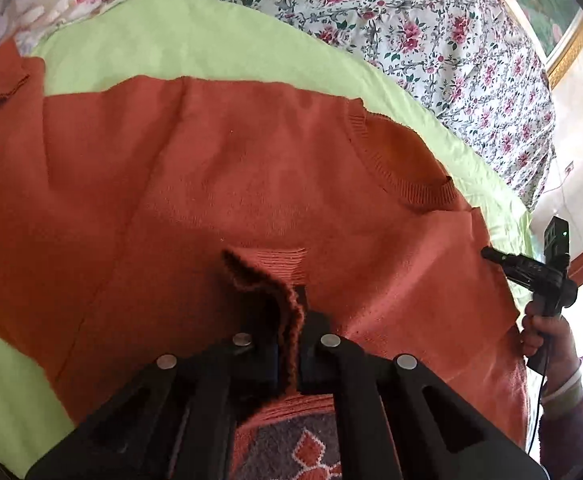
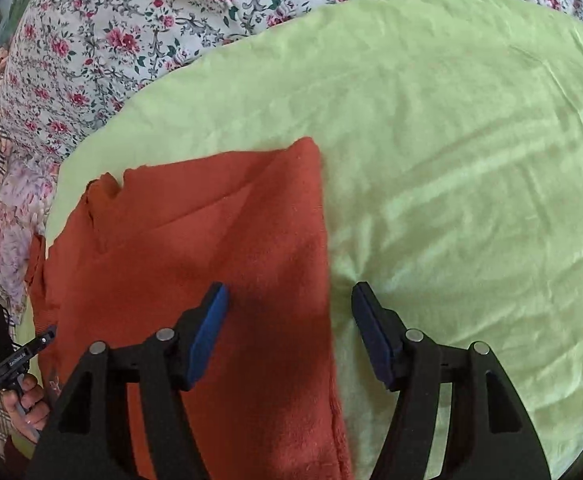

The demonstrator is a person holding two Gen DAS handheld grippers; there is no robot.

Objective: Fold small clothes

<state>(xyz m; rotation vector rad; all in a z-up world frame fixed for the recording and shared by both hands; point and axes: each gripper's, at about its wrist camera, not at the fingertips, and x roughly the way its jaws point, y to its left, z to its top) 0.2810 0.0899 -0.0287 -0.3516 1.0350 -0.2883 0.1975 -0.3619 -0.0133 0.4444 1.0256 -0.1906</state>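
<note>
Clamped tight, the left gripper (image 1: 287, 356) at the bottom centre of its own view pinches a ribbed cuff (image 1: 275, 280) of the orange sweater (image 1: 211, 168), the knit edge standing up between the closed jaws. That sweater lies spread across the middle of the frame on a light green sheet (image 1: 195, 36), its ribbed neckline (image 1: 407, 176) toward the right. A flowered bedspread (image 1: 431, 32) fills the upper right beyond the sheet. At the right edge a hand (image 1: 547, 340) holds the other tool, whose black tip reaches to the sweater's edge. Seen from its own camera, the right gripper (image 2: 289, 320) stands partly open with nothing pressed between its blue pads (image 2: 207, 332); one finger hangs over the sweater (image 2: 219, 240), the other over bare green sheet (image 2: 471, 140), so the garment's straight right edge runs up between them. Whether the fingertips touch the cloth cannot be told. A second hand (image 2: 27, 400) grips the left tool at the lower left edge of that view.
</note>
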